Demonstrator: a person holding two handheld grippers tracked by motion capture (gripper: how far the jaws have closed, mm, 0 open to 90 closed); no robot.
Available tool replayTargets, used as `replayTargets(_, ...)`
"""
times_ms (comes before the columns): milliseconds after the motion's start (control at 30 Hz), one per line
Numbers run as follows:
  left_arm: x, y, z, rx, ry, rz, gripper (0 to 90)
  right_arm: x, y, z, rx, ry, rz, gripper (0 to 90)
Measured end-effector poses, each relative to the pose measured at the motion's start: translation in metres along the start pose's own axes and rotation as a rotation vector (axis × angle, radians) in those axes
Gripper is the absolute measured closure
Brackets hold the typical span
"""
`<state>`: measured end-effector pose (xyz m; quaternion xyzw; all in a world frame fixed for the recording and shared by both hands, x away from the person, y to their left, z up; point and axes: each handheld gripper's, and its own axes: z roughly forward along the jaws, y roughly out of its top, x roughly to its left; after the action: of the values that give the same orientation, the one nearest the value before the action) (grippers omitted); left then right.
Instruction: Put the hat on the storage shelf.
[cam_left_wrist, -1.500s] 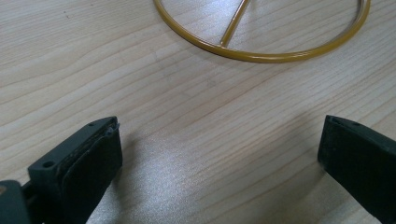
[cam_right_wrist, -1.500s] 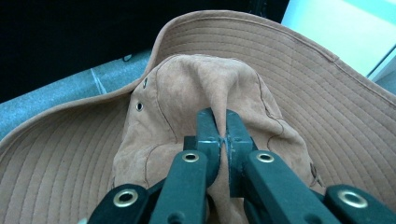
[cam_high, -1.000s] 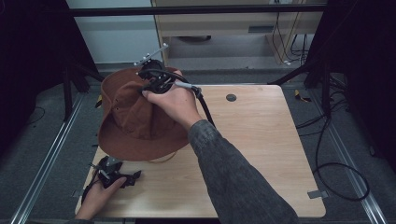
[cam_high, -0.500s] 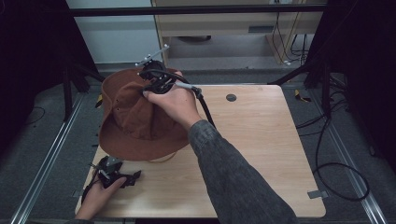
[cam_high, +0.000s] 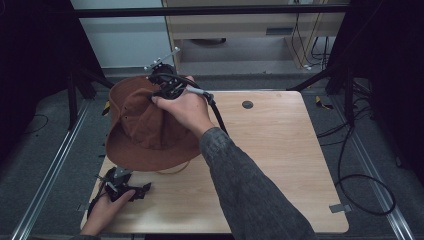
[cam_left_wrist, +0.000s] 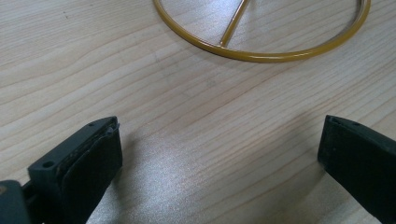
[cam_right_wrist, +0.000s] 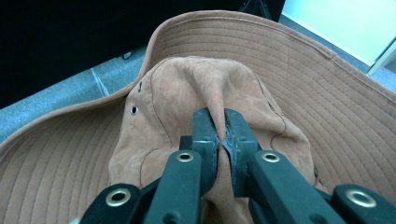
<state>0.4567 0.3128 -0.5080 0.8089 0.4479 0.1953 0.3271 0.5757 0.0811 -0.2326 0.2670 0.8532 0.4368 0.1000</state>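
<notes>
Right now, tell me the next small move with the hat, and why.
Probably lift it a little. The right hand-held gripper is shut on a fold of the brown hat's crown, while the left hand-held gripper rests open over bare table, so the pinch looks secure enough to raise the hat.

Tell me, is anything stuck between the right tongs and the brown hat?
No. The right tongs pinch a fold of the brown hat crown directly, with nothing between pads and cloth. The left tongs stand open above the table.

Yellow ring (cam_left_wrist: 261, 51) cut off by top edge.
</notes>
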Motion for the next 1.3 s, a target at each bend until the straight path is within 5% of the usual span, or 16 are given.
replayTargets(333, 0.0000, 0.0000, 0.0000, 0.000, 0.000, 0.000, 0.0, -0.0034, -0.0011, 0.0027, 0.006, -0.005, 0.007, 80.6)
replayTargets(1300, 0.0001, 0.0000, -0.0002, 0.003, -0.001, 0.000, 0.0, 0.0012, -0.0042, 0.0023, 0.012, -0.010, 0.014, 44.6)
